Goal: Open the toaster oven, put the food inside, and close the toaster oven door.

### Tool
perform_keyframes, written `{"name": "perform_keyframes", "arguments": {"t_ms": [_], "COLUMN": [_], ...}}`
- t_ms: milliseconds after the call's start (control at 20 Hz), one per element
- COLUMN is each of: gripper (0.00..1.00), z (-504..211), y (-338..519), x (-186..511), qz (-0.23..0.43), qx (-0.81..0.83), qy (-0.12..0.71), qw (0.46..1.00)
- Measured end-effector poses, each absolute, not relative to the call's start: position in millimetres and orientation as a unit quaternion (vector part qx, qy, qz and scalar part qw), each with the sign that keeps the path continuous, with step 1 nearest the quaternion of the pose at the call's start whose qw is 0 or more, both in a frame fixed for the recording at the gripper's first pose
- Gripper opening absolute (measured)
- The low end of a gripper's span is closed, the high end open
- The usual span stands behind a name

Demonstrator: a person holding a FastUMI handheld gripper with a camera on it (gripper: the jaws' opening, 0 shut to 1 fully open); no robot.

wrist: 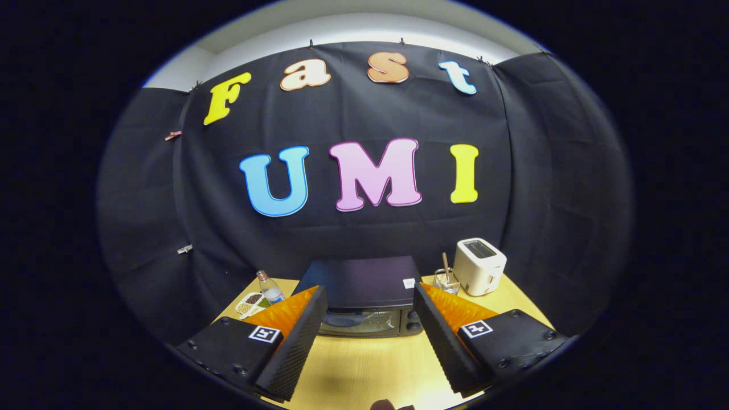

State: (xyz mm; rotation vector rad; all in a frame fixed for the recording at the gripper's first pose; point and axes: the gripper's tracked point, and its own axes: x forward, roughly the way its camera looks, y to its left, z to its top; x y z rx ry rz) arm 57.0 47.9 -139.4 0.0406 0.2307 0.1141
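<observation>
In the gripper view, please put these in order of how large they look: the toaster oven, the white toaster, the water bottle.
1. Toaster oven, largest, seen between the open gripper fingers.
2. White toaster.
3. Water bottle, smallest.

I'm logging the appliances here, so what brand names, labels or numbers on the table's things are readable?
None can be read.
Toaster oven: a small white sticker on its top, too small to read.
Bottle: label blurred.
White toaster: no text visible.
The open gripper carries square coded markers, not words.
</observation>
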Motion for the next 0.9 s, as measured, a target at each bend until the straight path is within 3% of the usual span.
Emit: {"name": "perform_keyframes", "arguments": {"t_ms": [400,900], "gripper": [0.98,0.98], "z": [-57.3,-38.8], "y": [33.1,23.9], "x": [-13.8,-57.2], "qz": [0.068,0.072], "qx": [0.016,0.006], "qy": [0.060,0.036], "qw": [0.996,0.997]}}
